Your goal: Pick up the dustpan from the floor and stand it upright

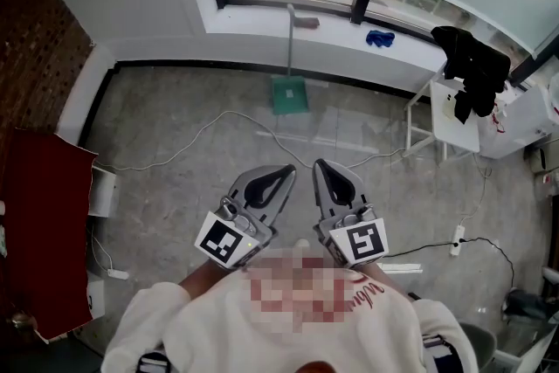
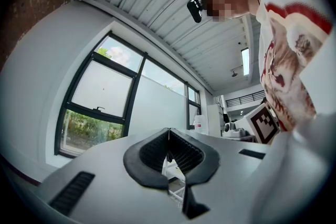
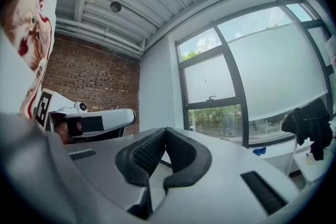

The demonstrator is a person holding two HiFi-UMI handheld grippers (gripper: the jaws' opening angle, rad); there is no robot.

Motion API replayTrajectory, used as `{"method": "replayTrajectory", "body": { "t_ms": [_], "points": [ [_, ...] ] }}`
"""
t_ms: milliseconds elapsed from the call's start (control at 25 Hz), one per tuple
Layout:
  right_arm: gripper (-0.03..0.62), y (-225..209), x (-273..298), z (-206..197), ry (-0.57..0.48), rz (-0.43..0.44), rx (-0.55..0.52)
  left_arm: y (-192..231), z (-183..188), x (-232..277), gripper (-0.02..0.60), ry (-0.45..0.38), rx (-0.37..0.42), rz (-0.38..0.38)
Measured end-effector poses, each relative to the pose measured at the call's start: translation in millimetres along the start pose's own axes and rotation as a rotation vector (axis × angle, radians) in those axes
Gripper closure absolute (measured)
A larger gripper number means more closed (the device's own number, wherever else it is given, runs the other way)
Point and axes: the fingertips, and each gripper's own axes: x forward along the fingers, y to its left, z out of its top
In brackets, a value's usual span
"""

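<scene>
Both clenched on nothing, left tool (image 1: 281, 175), right tool (image 1: 322, 169), green dustpan (image 1: 289, 93) upright against the white ledge (image 1: 349, 48)

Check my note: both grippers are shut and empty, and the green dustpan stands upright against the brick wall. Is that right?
Not quite. The head view shows the green dustpan standing upright against the white ledge under the window, not against the brick wall. The rest holds: the left gripper and the right gripper are both shut and empty.
</scene>
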Motion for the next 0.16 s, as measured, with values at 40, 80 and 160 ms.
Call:
{"method": "replayTrajectory", "body": {
  "t_ms": [40, 80, 160],
  "points": [
    [0.569, 0.7, -0.3, 1.1, -0.002, 0.000, -0.002, -0.3, 0.5, -0.6, 0.561, 0.000, 0.001, 0.000],
    [0.569, 1.5, -0.5, 2.1, -0.004, 0.000, -0.006, -0.5, 1.0, -0.9, 0.561, -0.001, 0.003, -0.001],
    [0.569, 3.3, -0.9, 4.2, -0.008, 0.003, -0.014, -0.8, 2.1, -1.5, 0.561, -0.004, 0.006, -0.001]
  ]
}}
